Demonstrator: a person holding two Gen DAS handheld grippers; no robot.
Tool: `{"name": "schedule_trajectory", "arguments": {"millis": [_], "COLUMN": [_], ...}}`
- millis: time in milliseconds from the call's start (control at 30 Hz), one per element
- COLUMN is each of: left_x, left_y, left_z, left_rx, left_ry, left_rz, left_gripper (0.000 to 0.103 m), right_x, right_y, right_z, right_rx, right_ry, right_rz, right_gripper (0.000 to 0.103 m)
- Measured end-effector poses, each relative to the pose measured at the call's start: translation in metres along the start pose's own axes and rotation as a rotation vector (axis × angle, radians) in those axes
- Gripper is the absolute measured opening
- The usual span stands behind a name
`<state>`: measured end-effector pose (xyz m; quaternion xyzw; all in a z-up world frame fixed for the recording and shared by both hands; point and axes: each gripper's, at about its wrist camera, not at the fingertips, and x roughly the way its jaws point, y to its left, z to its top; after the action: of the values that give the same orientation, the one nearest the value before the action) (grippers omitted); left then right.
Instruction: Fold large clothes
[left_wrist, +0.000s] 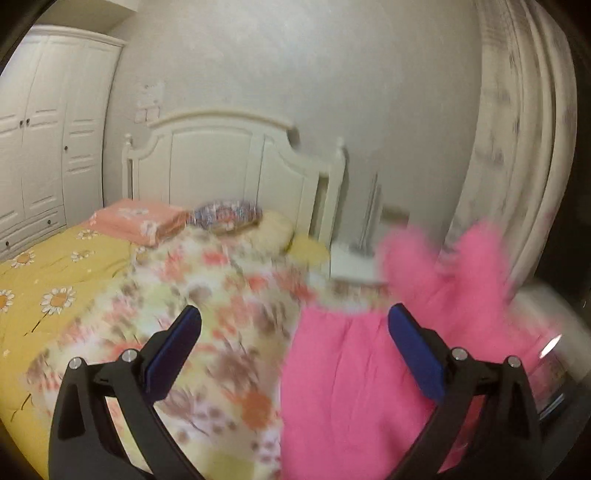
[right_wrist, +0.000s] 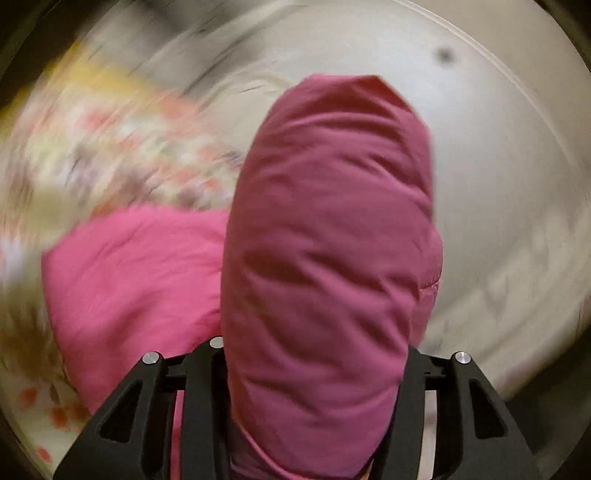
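The pink jacket (left_wrist: 332, 369) lies partly on the bed (left_wrist: 55, 266), over the flowered quilt (left_wrist: 207, 295), with one bulky part raised toward the right of the left wrist view. In the right wrist view a padded fold of the jacket (right_wrist: 328, 258) fills the space between the fingers of the right tool (right_wrist: 314, 369); the pads are hidden by the cloth, so I cannot tell whether they press on it or merely stand around it. The left tool (left_wrist: 295, 350) is spread wide and holds nothing, its blue pads (left_wrist: 173, 350) clear of the cloth, though the right-hand one overlaps the jacket in the picture.

The jacket looks puffy and quilted: soft, light for its bulk, springy, and with a smooth shell that probably slides. A thick fold is likely to squeeze out of a loose pinch. Better holds would be thin, firm edges such as a hem, cuff or shoulder seam, one per tool and well apart, so the padding hangs flat. Both views are blurred, so seams cannot be picked out.
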<state>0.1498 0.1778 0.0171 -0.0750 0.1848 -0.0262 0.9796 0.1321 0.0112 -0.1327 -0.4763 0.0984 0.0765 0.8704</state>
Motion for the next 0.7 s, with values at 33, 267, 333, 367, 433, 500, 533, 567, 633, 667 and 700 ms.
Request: {"name": "schedule_trajectory", "arguments": {"millis": [33, 267, 333, 367, 433, 500, 533, 567, 633, 667, 700], "left_x": [-0.006, 0.016, 0.038, 0.055, 0.084, 0.121, 0.141, 0.162, 0.192, 0.205, 0.212], "left_y": [-0.002, -0.097, -0.123, -0.136, -0.154, -0.166, -0.163, -0.161, -0.145, -0.129, -0.117], "left_z": [0.016, 0.035, 0.028, 0.026, 0.018, 0.007, 0.003, -0.006, -0.017, -0.018, -0.017], "left_rx": [0.007, 0.332, 0.39, 0.411, 0.456, 0.501, 0.52, 0.544, 0.494, 0.409, 0.352], "left_ry": [-0.012, 0.077, 0.123, 0.149, 0.174, 0.228, 0.244, 0.264, 0.322, 0.348, 0.352], "left_rz": [-0.031, -0.14, -0.156, -0.165, -0.176, -0.157, -0.131, -0.081, -0.126, -0.18, -0.2], "left_gripper": [0.101, 0.101, 0.101, 0.101, 0.101, 0.101, 0.101, 0.101, 0.101, 0.101, 0.101], "right_x": [0.003, 0.022, 0.024, 0.024, 0.024, 0.023, 0.023, 0.02, 0.01, 0.005, -0.005], "right_y": [0.017, 0.112, 0.107, 0.107, 0.108, 0.108, 0.106, 0.106, 0.1, 0.098, 0.091], "right_z": [0.004, 0.005, 0.002, -0.001, -0.002, -0.003, -0.004, -0.004, -0.008, -0.01, -0.012], "right_rx": [-0.063, -0.412, -0.397, -0.397, -0.402, -0.398, -0.393, -0.388, -0.376, -0.368, -0.347], "right_ry": [0.0, 0.013, 0.014, 0.01, 0.005, 0.001, -0.001, -0.005, -0.031, -0.041, -0.059], "right_rz": [0.005, -0.04, -0.031, -0.032, -0.036, -0.036, -0.035, -0.033, -0.007, 0.012, 0.047], "right_gripper": [0.055, 0.066, 0.066, 0.066, 0.066, 0.067, 0.068, 0.07, 0.075, 0.075, 0.076]}}
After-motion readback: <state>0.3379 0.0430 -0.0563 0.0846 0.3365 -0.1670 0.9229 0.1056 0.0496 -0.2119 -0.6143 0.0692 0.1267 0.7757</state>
